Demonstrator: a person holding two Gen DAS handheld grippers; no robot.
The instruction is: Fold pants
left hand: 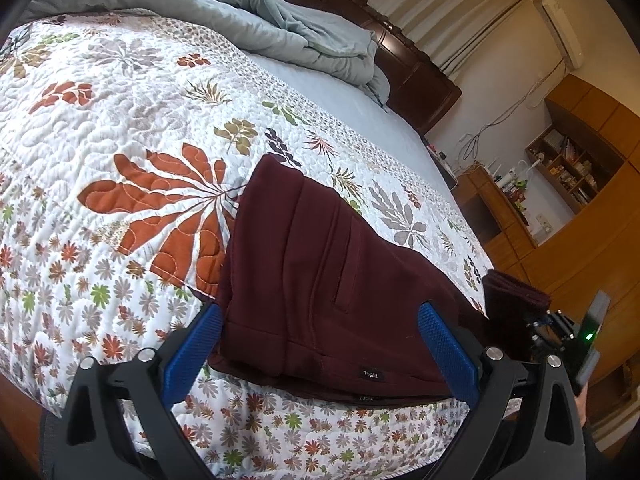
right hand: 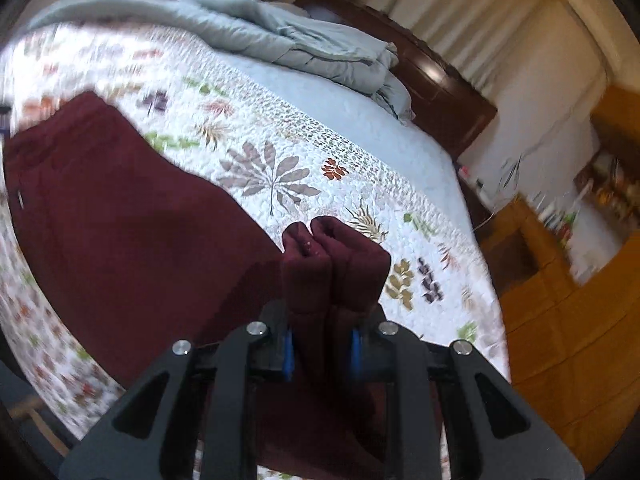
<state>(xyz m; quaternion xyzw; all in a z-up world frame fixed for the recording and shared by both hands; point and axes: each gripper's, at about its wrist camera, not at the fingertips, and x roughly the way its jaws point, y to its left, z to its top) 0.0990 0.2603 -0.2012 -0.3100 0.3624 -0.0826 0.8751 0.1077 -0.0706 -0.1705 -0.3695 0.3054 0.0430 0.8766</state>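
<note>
Dark maroon pants [left hand: 320, 272] lie on the floral quilt near the bed's front edge, waistband with a small label toward me. My left gripper [left hand: 320, 344] is open, its blue fingers [left hand: 192, 356] on either side of the waist end, just above it. My right gripper [right hand: 322, 344] is shut on the pants' leg ends [right hand: 332, 268], which bunch up between its pads and stand lifted over the quilt. The rest of the pants [right hand: 132, 232] spreads to the left in the right wrist view. The right gripper also shows in the left wrist view [left hand: 560, 332] at the right edge.
The floral quilt [left hand: 120, 140] covers the bed. A rumpled grey-blue duvet [left hand: 280, 24] lies at the far end by the dark wooden headboard [left hand: 420, 76]. Wooden cabinets and shelves [left hand: 572, 184] stand to the right of the bed.
</note>
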